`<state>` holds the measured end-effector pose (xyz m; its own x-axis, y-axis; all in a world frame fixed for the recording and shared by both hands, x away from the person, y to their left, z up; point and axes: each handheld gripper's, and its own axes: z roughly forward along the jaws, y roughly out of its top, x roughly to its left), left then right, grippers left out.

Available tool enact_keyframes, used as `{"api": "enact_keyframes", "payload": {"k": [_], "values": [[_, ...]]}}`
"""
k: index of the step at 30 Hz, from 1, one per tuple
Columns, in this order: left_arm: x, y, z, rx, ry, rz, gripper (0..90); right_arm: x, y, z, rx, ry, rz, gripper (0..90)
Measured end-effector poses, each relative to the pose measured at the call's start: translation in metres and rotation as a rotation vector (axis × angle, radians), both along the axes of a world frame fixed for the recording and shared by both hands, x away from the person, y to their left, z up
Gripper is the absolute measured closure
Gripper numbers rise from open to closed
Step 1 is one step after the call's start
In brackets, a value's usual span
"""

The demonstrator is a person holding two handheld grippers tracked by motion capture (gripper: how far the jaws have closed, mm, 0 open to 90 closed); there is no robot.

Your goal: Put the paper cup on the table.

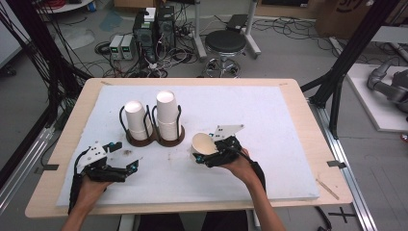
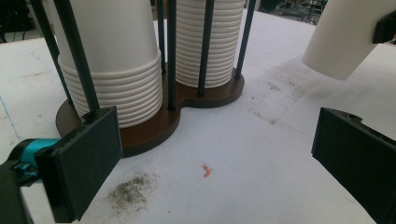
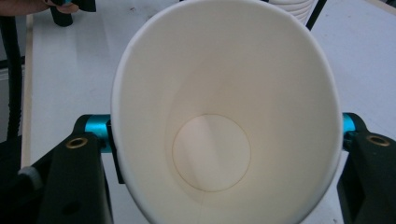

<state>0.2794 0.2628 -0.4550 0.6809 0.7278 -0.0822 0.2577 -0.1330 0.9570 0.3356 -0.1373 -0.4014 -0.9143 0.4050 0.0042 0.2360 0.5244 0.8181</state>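
A white paper cup [image 1: 204, 143] is clamped in my right gripper [image 1: 208, 155], tilted with its mouth up and toward the camera; the right gripper view looks straight into the cup [image 3: 219, 135], its sides squeezed oval between the jaws. The same cup [image 2: 343, 37] shows at the top right of the left gripper view. A brown two-slot holder [image 1: 155, 139] with black rods carries two stacks of upside-down white cups [image 1: 136, 119] [image 1: 167, 114] just left of the held cup. My left gripper [image 1: 129, 169] rests open on the mat near the holder [image 2: 154, 133], nothing between its jaws.
A white mat [image 1: 269, 139] covers the wooden table [image 1: 312, 144]. A grey smudge [image 2: 130, 191] and a small red speck [image 2: 206, 170] lie on the mat in front of the left gripper. Beyond the table stand a stool [image 1: 225, 44], computers and cables.
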Motion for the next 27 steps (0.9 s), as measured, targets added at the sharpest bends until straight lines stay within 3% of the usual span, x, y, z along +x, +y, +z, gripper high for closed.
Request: {"api": "enact_keyframes", "payload": {"k": [12, 18, 27], "values": [[0.001, 0.000, 0.000, -0.008, 0.007, -0.001, 1.7, 0.003, 0.012, -0.010, -0.110, 0.050, 0.014, 31.6], [0.000, 0.000, 0.000, 0.001, 0.002, -0.005, 1.7, 0.003, 0.018, -0.011, -0.164, 0.046, 0.016, 31.5], [0.000, 0.000, 0.000, 0.003, 0.002, 0.001, 1.7, 0.002, 0.021, -0.012, -0.170, 0.037, 0.014, 30.6]]}}
